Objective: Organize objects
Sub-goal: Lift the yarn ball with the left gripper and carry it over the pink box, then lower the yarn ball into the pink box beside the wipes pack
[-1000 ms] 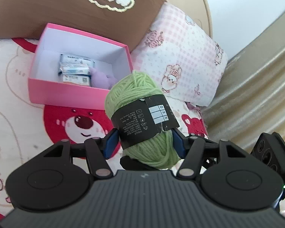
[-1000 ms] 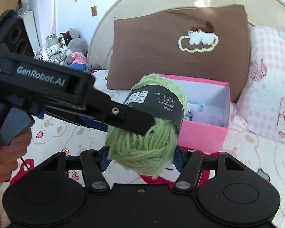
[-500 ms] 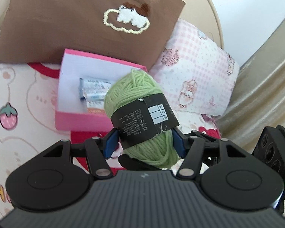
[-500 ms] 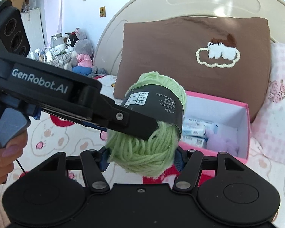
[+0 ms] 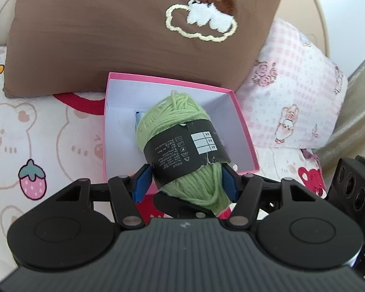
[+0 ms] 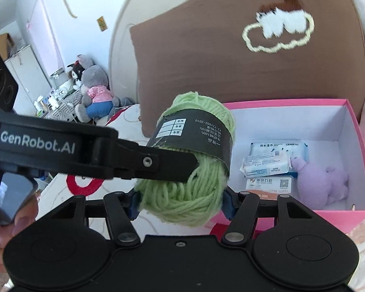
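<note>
Left gripper (image 5: 183, 182): I have its blue pads pressed on the lower half of the yarn (image 5: 182, 143), partly closed around it.
Right gripper (image 6: 180, 200): I hold the same yarn from another side, and its jaws have just been closing a little, the ball squeezed between them.
Yarn: a green ball with a dark paper band (image 6: 194, 138), held up in front of both grippers, over the near edge of the box (image 6: 355, 131).
Box: pink and open, just ahead and below; wipe packs (image 6: 270, 160) and a purple toy (image 6: 321, 180) lie inside, right of my right gripper.
Handling: I judge it light, soft and springy, so it dents under the pads; loose strands could snag.
Hold: best across the middle at the band, where the wraps are tightest.
</note>
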A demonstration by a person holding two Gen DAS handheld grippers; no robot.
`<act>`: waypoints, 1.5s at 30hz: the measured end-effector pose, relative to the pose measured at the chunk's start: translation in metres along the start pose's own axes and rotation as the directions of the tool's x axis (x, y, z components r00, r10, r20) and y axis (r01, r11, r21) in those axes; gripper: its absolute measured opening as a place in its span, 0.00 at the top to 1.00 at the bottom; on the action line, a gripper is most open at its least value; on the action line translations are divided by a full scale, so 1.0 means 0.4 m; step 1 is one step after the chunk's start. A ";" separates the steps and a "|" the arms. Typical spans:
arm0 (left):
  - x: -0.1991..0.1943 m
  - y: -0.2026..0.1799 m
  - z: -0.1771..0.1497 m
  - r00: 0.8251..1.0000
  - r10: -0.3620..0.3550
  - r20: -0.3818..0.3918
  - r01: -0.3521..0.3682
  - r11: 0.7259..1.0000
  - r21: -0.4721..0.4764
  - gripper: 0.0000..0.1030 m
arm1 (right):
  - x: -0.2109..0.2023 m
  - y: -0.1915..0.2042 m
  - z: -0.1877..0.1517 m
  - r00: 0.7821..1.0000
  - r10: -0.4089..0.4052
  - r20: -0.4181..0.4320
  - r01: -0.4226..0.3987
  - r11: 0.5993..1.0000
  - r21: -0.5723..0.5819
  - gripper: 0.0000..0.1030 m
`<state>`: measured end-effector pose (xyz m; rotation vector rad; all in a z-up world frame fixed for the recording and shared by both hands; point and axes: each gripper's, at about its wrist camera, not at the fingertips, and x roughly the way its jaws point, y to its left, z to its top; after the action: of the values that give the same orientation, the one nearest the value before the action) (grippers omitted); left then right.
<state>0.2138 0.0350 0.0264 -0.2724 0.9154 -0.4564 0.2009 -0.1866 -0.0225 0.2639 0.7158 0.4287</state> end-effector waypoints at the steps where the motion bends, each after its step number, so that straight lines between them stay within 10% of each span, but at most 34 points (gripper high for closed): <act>1: 0.013 0.002 0.009 1.000 0.004 -0.007 -0.004 1.000 0.001 0.42 | 0.010 -0.011 0.005 1.000 0.003 -0.002 -0.003 1.000 0.014 0.36; 45: 0.294 0.091 0.080 0.975 0.199 -0.095 -0.191 0.978 0.089 0.53 | 0.296 -0.152 0.049 0.976 -0.037 -0.213 0.037 0.999 0.000 0.33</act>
<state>0.3109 0.0105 -0.0519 -0.0854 1.0117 -0.3259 0.3113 -0.1870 -0.0990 0.2096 0.9305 0.4240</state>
